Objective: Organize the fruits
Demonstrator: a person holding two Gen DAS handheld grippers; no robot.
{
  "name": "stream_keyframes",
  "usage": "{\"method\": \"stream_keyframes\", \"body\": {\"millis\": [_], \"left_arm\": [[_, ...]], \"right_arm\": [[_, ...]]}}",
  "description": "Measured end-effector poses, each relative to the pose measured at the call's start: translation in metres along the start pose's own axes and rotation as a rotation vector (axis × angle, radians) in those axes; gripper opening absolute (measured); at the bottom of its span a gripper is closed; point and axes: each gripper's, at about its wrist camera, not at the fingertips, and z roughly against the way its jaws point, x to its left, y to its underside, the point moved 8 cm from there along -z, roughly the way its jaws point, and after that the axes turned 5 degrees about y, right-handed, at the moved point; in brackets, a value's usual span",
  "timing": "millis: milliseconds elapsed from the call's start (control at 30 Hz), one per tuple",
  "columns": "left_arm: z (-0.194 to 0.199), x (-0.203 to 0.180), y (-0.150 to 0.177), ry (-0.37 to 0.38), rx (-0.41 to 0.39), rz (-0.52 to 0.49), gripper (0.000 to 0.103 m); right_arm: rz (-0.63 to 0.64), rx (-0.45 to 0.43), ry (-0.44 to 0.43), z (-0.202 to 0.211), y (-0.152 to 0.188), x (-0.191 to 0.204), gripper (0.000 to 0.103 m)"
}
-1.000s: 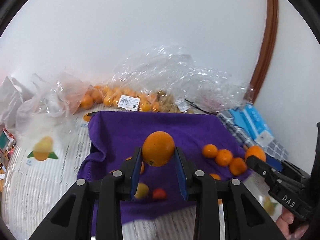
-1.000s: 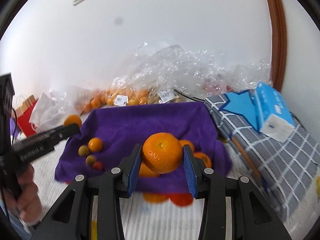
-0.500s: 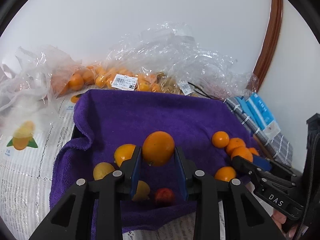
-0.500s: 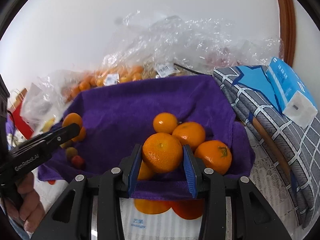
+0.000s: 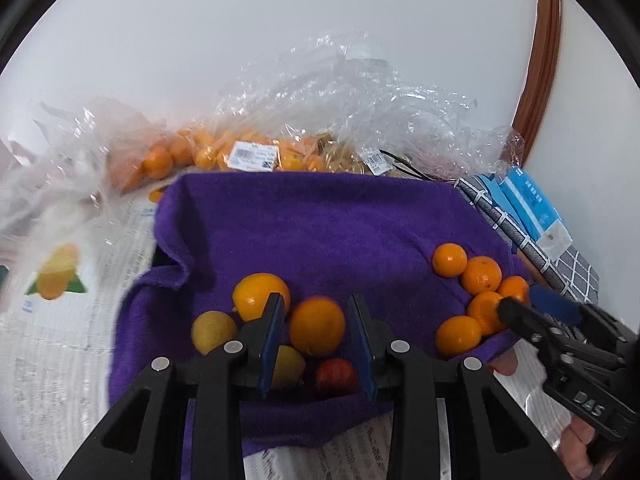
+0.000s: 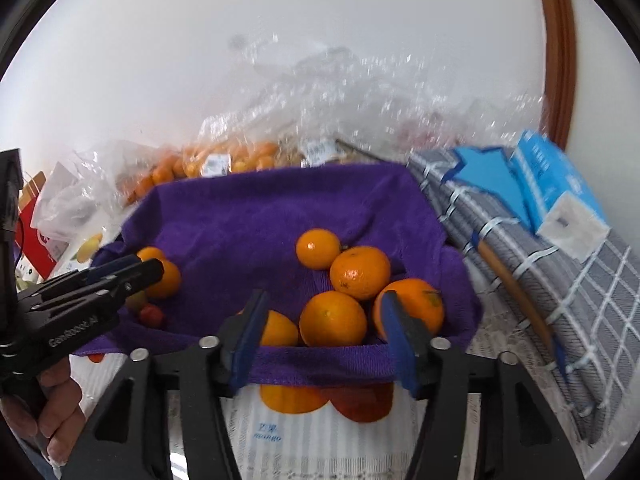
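In the left wrist view, the left gripper (image 5: 316, 340) is sitting at the lower centre of the frame with its blue-padded fingers (image 5: 272, 338) spread apart. An orange (image 5: 317, 331) is lying between them on the purple towel (image 5: 320, 224), with a sliver of gap showing on each side, so the jaws are standing apart from it rather than pinching it. Just left of it, a larger orange (image 5: 256, 295) is resting beside a yellowish fruit (image 5: 213, 331). A lemon (image 5: 289, 366) and a small red fruit (image 5: 336, 376) are lying lower in the frame, near the towel's front edge.

In the right wrist view, the right gripper (image 6: 326, 338) is spread wide at the lower centre, framing a loose orange (image 6: 333, 319) that is sitting in a cluster of oranges (image 6: 360, 272) at the towel's right side. Nothing is touching its pads.

Clear plastic bags (image 5: 360, 104) holding more oranges are piled along the upper middle of the frame behind the towel. A blue tissue pack (image 6: 556, 188) is lying on a grey checked cloth (image 6: 580, 300) at the right.
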Motion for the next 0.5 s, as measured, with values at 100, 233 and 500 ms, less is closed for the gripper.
{"method": "stream_keyframes", "body": {"millis": [100, 233, 500], "left_arm": [[0.031, -0.004, 0.002, -0.021, -0.003, 0.011, 0.042], [0.088, -0.016, 0.009, -0.067, -0.051, -0.028, 0.057], [0.189, -0.035, 0.031, -0.090, -0.131, -0.015, 0.081]], "right_arm": [[-0.018, -0.010, 0.000, 0.030, -0.001, 0.000, 0.062], [-0.020, -0.021, -0.005, 0.082, 0.002, 0.004, 0.073], [-0.046, -0.016, 0.013, 0.171, 0.026, 0.001, 0.076]]}}
